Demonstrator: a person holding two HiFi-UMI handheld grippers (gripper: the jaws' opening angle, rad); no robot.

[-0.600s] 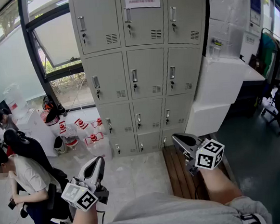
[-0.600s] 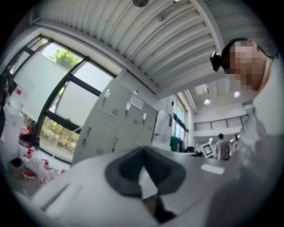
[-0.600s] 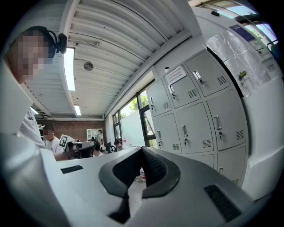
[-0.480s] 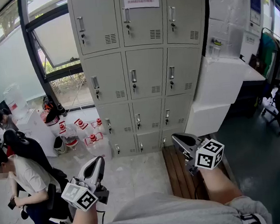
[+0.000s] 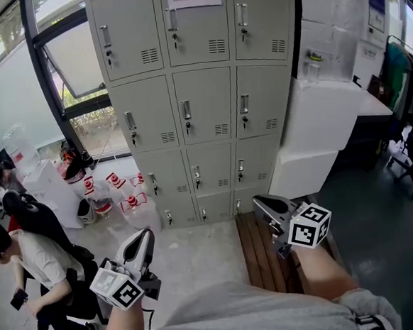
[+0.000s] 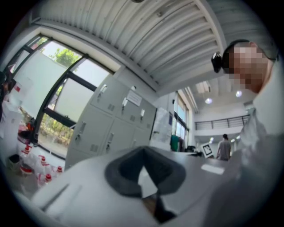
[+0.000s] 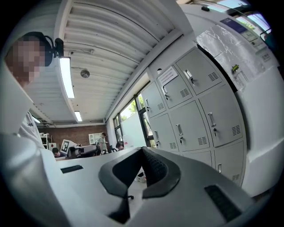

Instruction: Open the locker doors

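Note:
The grey locker bank (image 5: 202, 104) stands ahead, three columns wide, with every door shut and a paper notice on the top middle door. My left gripper (image 5: 140, 243) is low at the left, shut and empty, well short of the lockers. My right gripper (image 5: 262, 207) is low at the right, also shut with nothing in it, roughly level with the bottom locker row. In the left gripper view the jaws (image 6: 144, 153) point up toward the lockers (image 6: 111, 128). The right gripper view shows its closed jaws (image 7: 143, 150) with the lockers (image 7: 195, 111) to the right.
A person (image 5: 36, 259) sits at the lower left by a chair. Red-capped water bottles (image 5: 116, 193) stand on the floor left of the lockers. A white cabinet (image 5: 318, 130) adjoins the lockers on the right. Wooden slats (image 5: 260, 252) lie under my right gripper.
The head view has swung slightly, so the lockers sit a little further left. The seated person at the left has shifted. Both grippers keep their places and stay shut.

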